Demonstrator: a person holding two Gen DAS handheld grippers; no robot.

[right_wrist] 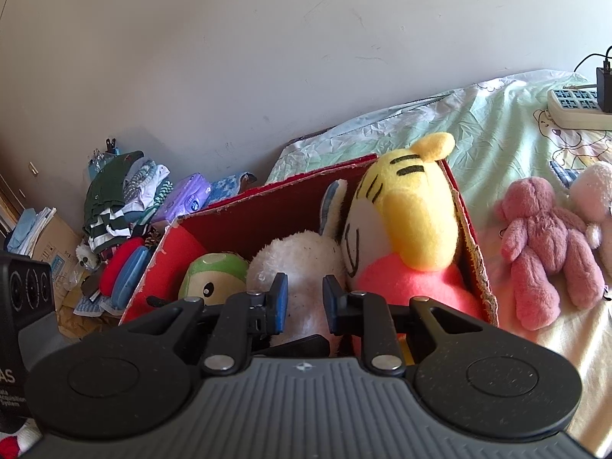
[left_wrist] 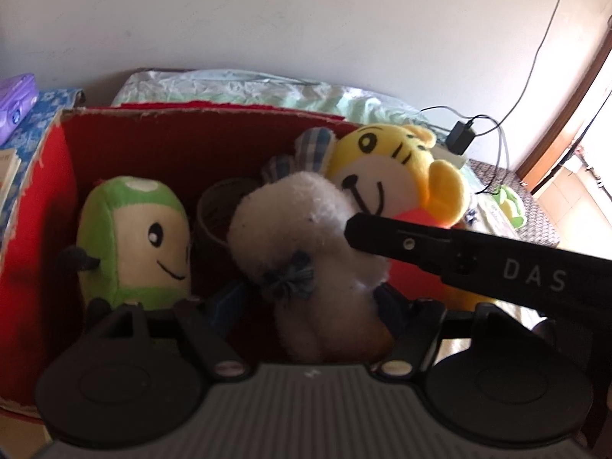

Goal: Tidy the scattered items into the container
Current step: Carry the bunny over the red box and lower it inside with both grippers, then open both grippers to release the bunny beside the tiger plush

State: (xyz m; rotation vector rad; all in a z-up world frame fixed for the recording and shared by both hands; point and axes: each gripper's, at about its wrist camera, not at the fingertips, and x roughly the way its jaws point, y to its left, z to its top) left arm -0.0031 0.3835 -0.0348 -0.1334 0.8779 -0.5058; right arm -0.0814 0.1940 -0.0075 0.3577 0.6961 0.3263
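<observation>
A red cardboard box (left_wrist: 49,176) (right_wrist: 267,206) stands on the bed. In it are a green plush (left_wrist: 134,244) (right_wrist: 214,271), a white fluffy bunny (left_wrist: 306,244) (right_wrist: 298,264) and a yellow tiger plush (left_wrist: 394,168) (right_wrist: 405,206). My left gripper (left_wrist: 306,306) reaches into the box with its jaws apart on either side of the bunny's body. My right gripper (right_wrist: 305,298) hovers over the box's near edge, open and empty, its blue pads (right_wrist: 282,298) a little apart. The right gripper's black body (left_wrist: 478,260) crosses the left wrist view. A pink plush bear (right_wrist: 543,252) lies on the bed right of the box.
A lighter pink plush (right_wrist: 596,199) lies at the far right. A power strip (right_wrist: 577,107) with a charger (left_wrist: 463,137) sits on the bed. Piled clothes (right_wrist: 122,195), a purple pack (right_wrist: 183,199) and a cardboard carton (right_wrist: 53,241) are left of the box by the wall.
</observation>
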